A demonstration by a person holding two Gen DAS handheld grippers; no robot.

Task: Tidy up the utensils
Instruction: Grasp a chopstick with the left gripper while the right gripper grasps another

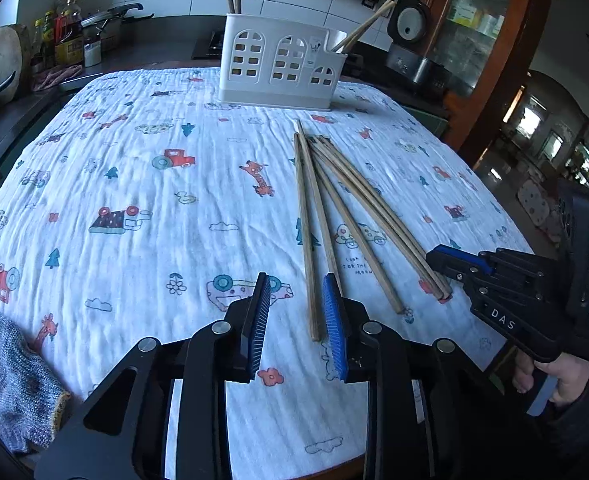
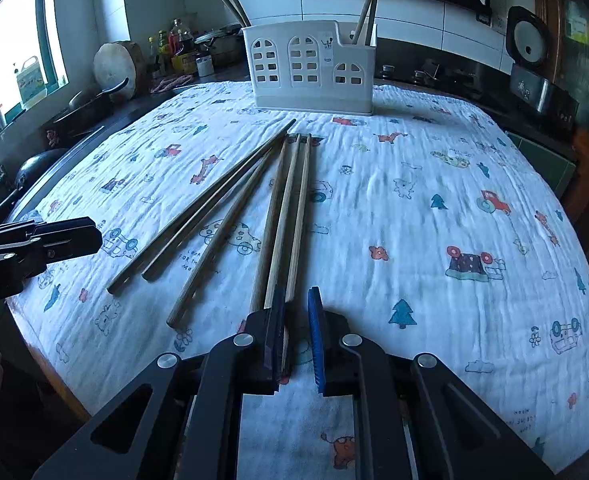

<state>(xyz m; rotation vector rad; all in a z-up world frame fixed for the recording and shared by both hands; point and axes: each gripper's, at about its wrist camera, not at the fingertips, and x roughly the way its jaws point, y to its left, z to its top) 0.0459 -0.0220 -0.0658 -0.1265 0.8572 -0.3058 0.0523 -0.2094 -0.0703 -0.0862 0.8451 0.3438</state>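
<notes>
A white cloth [image 1: 142,184] printed with cartoon cars, giraffes and trees covers the table and carries everything else. At its far edge stands a white plastic utensil holder [image 1: 278,64] with arched cut-out windows; two chopsticks stand upright in its left compartment and two more lean out of its lower right compartment. In the middle of the cloth lie six loose wooden chopsticks [image 1: 334,208], fanned out from a shared point near the holder and spreading toward the near edge. In the right wrist view the same chopsticks [image 2: 230,216] run from the holder [image 2: 310,68] down toward the camera, three of them close together and parallel on the right of the fan. The right gripper [image 2: 297,336] sits low over the near ends of those three: its jaws are parted by a narrow gap, the left finger lies over the ends of two chopsticks, and the third one ends between the fingers, none of them clamped. In the left wrist view the right gripper [image 1: 440,262] shows from the side, its tip at the near ends of that bundle. The left gripper [image 1: 296,320] hangs with its jaws wide apart and holding nothing, the near ends of the two leftmost chopsticks lying between its fingers.
</notes>
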